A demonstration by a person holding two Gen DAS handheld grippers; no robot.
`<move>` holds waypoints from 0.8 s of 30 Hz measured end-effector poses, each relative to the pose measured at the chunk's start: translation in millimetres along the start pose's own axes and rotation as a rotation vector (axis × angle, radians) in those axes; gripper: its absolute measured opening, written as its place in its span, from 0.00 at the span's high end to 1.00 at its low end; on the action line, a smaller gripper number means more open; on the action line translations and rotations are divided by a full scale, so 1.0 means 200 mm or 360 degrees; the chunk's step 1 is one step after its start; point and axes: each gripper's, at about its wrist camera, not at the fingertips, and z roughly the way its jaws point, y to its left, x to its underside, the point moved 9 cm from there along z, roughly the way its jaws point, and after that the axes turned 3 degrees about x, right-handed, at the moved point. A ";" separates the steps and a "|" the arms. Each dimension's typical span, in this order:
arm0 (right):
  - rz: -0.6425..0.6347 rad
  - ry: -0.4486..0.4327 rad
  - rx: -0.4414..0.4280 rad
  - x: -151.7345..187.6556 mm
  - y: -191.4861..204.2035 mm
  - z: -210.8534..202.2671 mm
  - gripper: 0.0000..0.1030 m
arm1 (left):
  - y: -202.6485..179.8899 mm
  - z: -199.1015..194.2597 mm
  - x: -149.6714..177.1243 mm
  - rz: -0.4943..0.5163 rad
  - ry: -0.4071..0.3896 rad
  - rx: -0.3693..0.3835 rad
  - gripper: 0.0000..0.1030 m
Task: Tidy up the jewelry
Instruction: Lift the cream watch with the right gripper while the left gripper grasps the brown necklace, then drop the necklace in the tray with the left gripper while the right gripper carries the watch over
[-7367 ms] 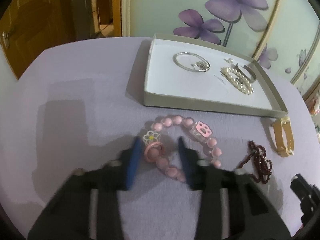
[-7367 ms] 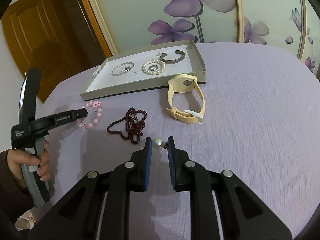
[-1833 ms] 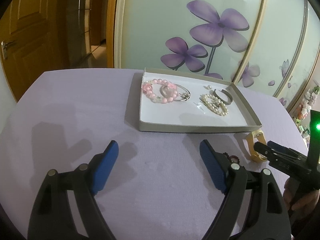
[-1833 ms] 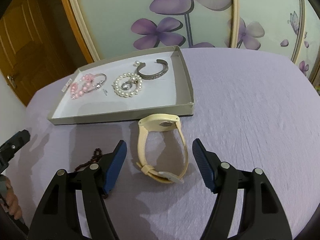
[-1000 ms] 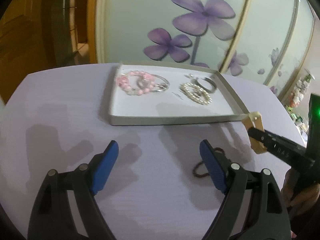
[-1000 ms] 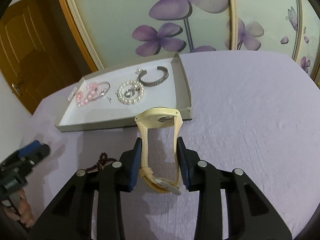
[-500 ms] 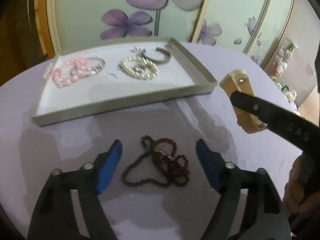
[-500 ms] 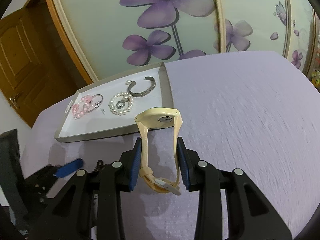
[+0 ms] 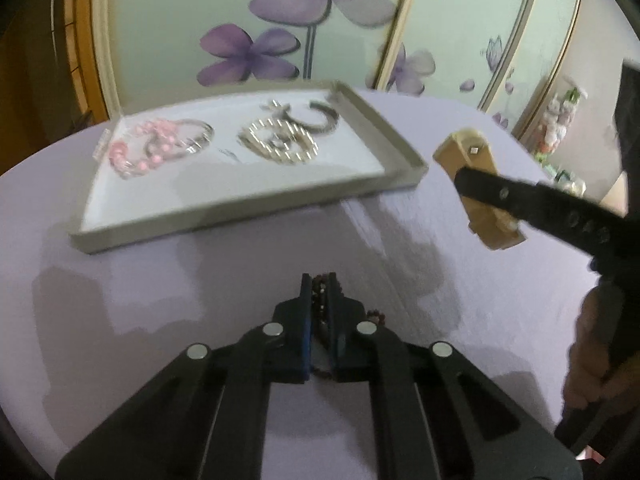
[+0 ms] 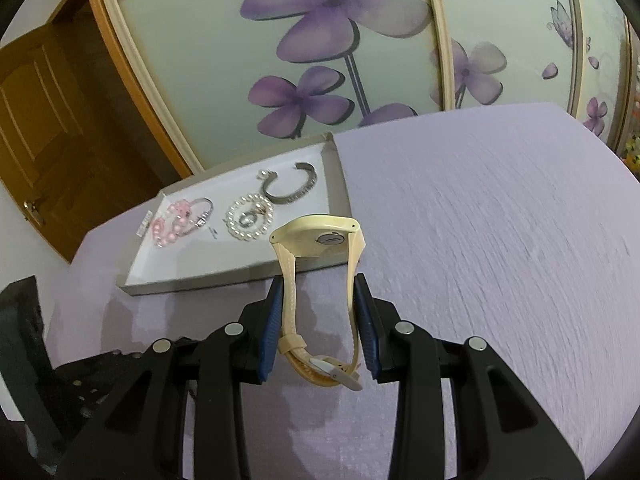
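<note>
Half a second earlier the left hand-held gripper stood wide over the dark red bead necklace; its jaws had just been closing and were now pinched nearly together on a bunch of those beads, low on the lavender surface, with a few beads showing just past its right finger at 3 o'clock. The right hand-held gripper kept its part-open grip on the one cream watch, a pad pressed on each side of the strap, the watch case standing up beyond the fingertips at 12 o'clock and the buckle end hanging down between the fingers.

One shallow grey tray lay beyond both tools, at 11 o'clock in either wrist view. Four pieces could be counted in it: one pink bead bracelet overlapping one silver bangle at the left end, one pearl bracelet in the middle with something small inside its ring, and one open metal cuff towards the far right corner. A small pearl-like bit lay beside the cuff; the left view was too blurred to tell more.

Bare white floor showed along the tray's near edge. The watch case overlapped the tray's near right corner in the right view. Open lavender cloth spread from 1 to 4 o'clock there. A person's hand held the right tool's handle at 3 o'clock in the left view.
</note>
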 end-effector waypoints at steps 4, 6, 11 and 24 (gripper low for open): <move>-0.0016 -0.0041 -0.0037 -0.05 0.04 -0.03 0.65 | 0.05 -0.17 -0.10 -0.0026 -0.0111 0.0028 0.95; -0.0028 -0.0059 -0.0053 -0.07 0.06 -0.04 0.66 | 0.08 -0.26 -0.17 -0.0042 -0.0173 0.0033 0.95; -0.0051 -0.0084 -0.0082 -0.11 0.09 -0.05 0.66 | 0.14 -0.44 -0.35 -0.0109 -0.0303 0.0062 0.95; -0.0124 -0.0136 -0.0136 -0.21 0.21 -0.05 0.66 | 0.21 -0.68 -0.81 -0.0099 -0.0551 0.0023 0.95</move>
